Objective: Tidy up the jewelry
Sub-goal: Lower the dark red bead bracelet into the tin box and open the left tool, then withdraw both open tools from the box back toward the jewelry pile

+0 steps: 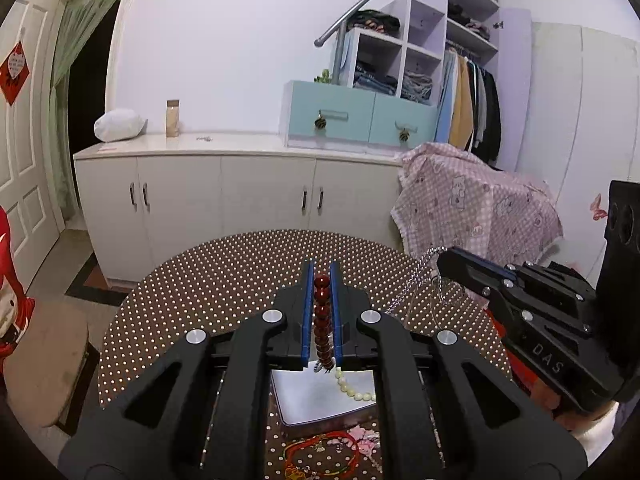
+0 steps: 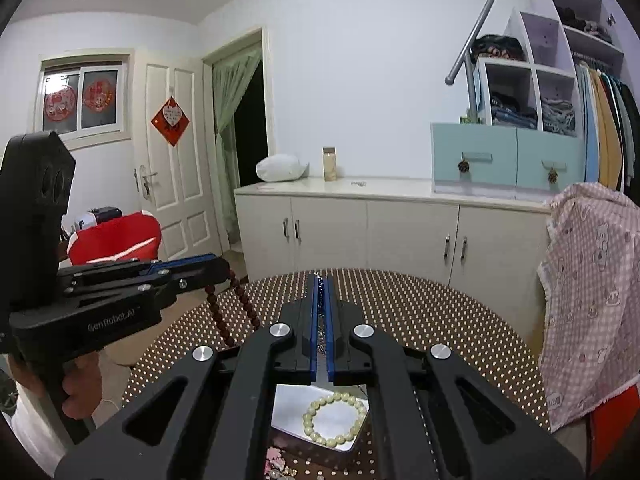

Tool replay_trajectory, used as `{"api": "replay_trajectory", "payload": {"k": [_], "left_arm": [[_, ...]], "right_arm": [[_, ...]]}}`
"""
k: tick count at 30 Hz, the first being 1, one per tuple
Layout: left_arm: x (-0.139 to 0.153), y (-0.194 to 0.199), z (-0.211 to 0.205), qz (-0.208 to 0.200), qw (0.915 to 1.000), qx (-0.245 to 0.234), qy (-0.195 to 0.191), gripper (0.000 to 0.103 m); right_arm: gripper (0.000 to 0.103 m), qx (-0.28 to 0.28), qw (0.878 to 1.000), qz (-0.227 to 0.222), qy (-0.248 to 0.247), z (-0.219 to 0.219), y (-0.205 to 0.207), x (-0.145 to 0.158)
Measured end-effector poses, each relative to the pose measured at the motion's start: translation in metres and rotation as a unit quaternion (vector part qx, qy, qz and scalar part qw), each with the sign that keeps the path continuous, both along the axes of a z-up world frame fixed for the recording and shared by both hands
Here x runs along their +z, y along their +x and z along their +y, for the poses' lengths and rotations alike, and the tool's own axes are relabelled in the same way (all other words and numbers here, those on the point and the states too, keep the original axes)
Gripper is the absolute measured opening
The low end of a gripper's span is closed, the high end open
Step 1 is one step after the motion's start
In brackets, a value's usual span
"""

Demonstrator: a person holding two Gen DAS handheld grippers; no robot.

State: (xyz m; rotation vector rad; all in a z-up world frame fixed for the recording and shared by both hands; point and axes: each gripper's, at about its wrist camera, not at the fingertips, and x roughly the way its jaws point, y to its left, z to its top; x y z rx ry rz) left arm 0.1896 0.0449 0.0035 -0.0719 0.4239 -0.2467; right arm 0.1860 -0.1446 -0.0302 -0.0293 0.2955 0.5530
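Observation:
My left gripper [image 1: 321, 276] is shut on a dark red bead bracelet [image 1: 322, 320], whose beads run between the blue pads; from the right wrist view that gripper [image 2: 224, 268] holds the bracelet [image 2: 240, 308] dangling over the table. My right gripper [image 2: 321, 284] is shut on a thin silver chain [image 2: 320, 336]; in the left wrist view this gripper [image 1: 442, 258] carries the silver chain [image 1: 416, 280] hanging in a loop. Below both lies a shiny metal tray [image 2: 288, 412] with a pale cream bead bracelet [image 2: 335, 420] in it, also seen as pale beads [image 1: 354, 390] on the tray [image 1: 308, 404].
The round table [image 1: 200, 300] has a dotted brown cover. Red string bracelets [image 1: 320, 454] and pink trinkets [image 2: 276, 458] lie near its front edge. A pink checked cloth [image 1: 472, 204] drapes a chair at right. White cabinets [image 1: 224, 192] stand behind. A red chair [image 2: 116, 240] is at left.

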Motion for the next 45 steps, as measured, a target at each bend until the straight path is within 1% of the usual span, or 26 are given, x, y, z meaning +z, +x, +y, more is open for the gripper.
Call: {"api": "replay_trajectory", "payload": {"k": [4,8,13,15,16,17,18,19,21,22,24,25,26,28,31,35,42,45], "left_arm": [[-0.005,0.004,0.001,0.006,1.0000,0.000,0.002,0.008],[-0.008,0.005,-0.002,0.012,0.9999,-0.003,0.009,0.009],[-0.014,0.006,-0.007,0.023,0.9995,-0.003,0.023,0.009],[-0.017,0.007,-0.006,0.031,0.9992,-0.001,0.026,0.012],[-0.018,0.008,-0.006,0.034,0.9991,0.000,0.025,0.025],[-0.019,0.007,-0.005,0.035,0.9991,0.001,0.024,0.053],[-0.020,0.006,-0.004,0.031,0.9993,0.001,0.020,0.064],[-0.021,0.004,-0.003,0.026,0.9995,0.000,0.017,0.066],[-0.021,0.004,-0.003,0.029,0.9994,-0.002,0.020,0.066],[-0.022,0.004,-0.002,0.030,0.9993,-0.001,0.020,0.066],[-0.024,0.004,-0.002,0.034,0.9991,0.002,0.023,0.066],[-0.025,0.004,-0.001,0.035,0.9991,0.003,0.023,0.066],[-0.025,0.004,-0.001,0.037,0.9991,0.003,0.022,0.066],[-0.027,0.002,0.001,0.038,0.9991,0.003,0.021,0.066],[-0.027,0.002,0.001,0.041,0.9989,0.007,0.021,0.066],[-0.029,-0.003,0.004,0.041,0.9989,0.008,0.019,0.066],[-0.031,-0.010,0.006,0.043,0.9988,0.011,0.019,0.066],[-0.034,-0.017,0.007,0.041,0.9989,0.008,0.020,0.069]], "right_arm": [[0.001,-0.002,1.000,0.024,-0.005,0.001,0.004,-0.015],[0.002,0.004,0.999,0.037,-0.012,0.004,0.006,-0.023],[0.003,0.002,0.999,0.047,-0.014,0.002,0.005,-0.026],[0.003,0.001,0.999,0.051,-0.012,0.000,0.005,-0.026],[0.004,-0.001,0.998,0.054,-0.012,-0.001,0.005,-0.026],[0.005,-0.003,0.998,0.055,-0.012,-0.002,0.006,-0.027],[0.006,-0.005,0.998,0.057,-0.013,-0.002,0.005,-0.027],[0.007,-0.005,0.998,0.059,-0.013,-0.003,0.006,-0.027],[0.012,-0.006,0.998,0.062,-0.015,-0.003,0.005,-0.029],[0.018,-0.009,0.998,0.064,-0.015,-0.003,0.005,-0.029],[0.041,-0.019,0.998,0.066,-0.015,-0.005,0.004,-0.029],[0.058,-0.026,0.998,0.061,-0.012,-0.006,0.002,-0.029],[0.061,-0.028,0.998,0.056,-0.010,-0.007,0.001,-0.028],[0.062,-0.024,0.998,0.053,-0.010,-0.007,-0.001,-0.026],[0.066,-0.027,0.998,0.049,-0.013,-0.007,-0.003,-0.023],[0.069,-0.029,0.998,0.047,-0.014,-0.009,-0.006,-0.022],[0.070,-0.032,0.998,0.047,-0.015,-0.011,-0.011,-0.022],[0.070,-0.034,0.998,0.046,-0.015,-0.012,-0.016,-0.023]]}}
